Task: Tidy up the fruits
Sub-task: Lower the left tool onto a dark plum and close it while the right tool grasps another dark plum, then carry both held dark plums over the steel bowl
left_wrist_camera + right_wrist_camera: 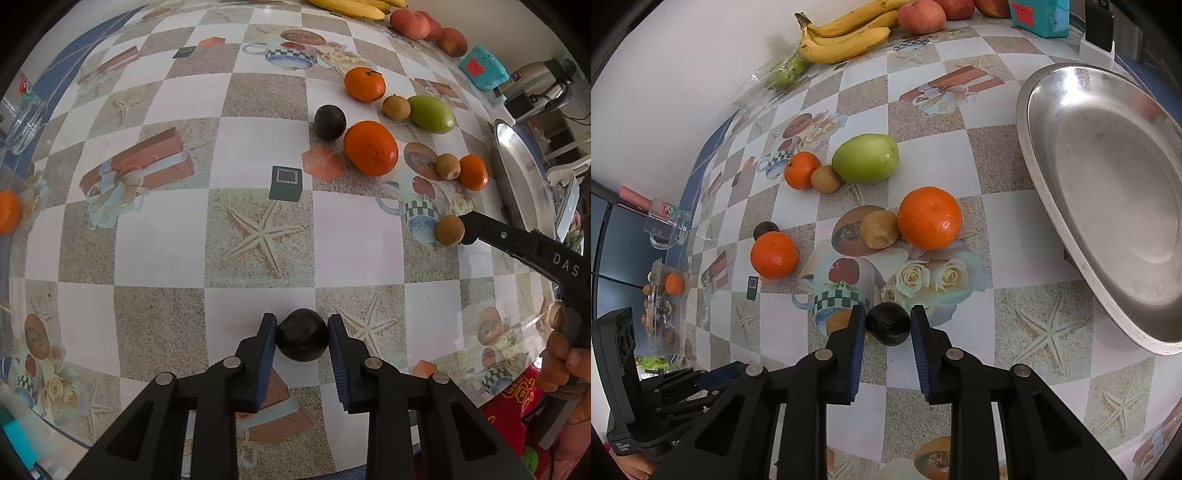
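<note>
Your left gripper (302, 334) jaws are clamping a dark plum (302, 335) at 6 o'clock on the surface (258, 122). Your right gripper (888, 324) jaws are pinching a dark fruit (888, 323), metal tray (1108, 206) at 2 o'clock.

Both wrist views are looking steeply down, close over the table (258, 147); both are sharing the oranges (929, 217) toward 1 o'clock.
</note>
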`<action>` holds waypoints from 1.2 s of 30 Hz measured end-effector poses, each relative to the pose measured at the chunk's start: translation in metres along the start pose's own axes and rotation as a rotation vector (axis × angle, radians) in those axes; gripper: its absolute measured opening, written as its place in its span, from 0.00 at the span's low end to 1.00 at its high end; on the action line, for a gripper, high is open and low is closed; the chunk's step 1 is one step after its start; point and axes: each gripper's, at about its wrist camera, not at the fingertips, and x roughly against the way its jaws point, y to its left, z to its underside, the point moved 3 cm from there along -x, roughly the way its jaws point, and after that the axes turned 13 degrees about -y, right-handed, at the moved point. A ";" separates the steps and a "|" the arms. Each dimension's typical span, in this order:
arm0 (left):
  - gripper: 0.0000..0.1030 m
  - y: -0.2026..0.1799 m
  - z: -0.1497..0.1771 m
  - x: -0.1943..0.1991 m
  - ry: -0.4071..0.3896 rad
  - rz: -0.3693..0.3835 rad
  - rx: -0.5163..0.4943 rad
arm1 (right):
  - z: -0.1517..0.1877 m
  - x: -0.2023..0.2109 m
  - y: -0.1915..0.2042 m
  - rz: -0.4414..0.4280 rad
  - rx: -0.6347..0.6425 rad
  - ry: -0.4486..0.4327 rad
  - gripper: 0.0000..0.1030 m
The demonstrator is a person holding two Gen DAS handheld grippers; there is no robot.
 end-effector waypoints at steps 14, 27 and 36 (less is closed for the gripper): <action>0.29 0.007 -0.047 0.039 -0.120 0.000 0.110 | -0.014 0.022 -0.013 -0.010 -0.058 -0.078 0.24; 0.29 -0.050 -0.116 0.048 -0.251 0.010 0.222 | -0.046 0.061 -0.023 0.077 -0.007 -0.255 0.24; 0.29 -0.114 -0.133 0.026 -0.232 0.078 0.209 | -0.057 0.079 -0.080 0.171 -0.146 -0.302 0.24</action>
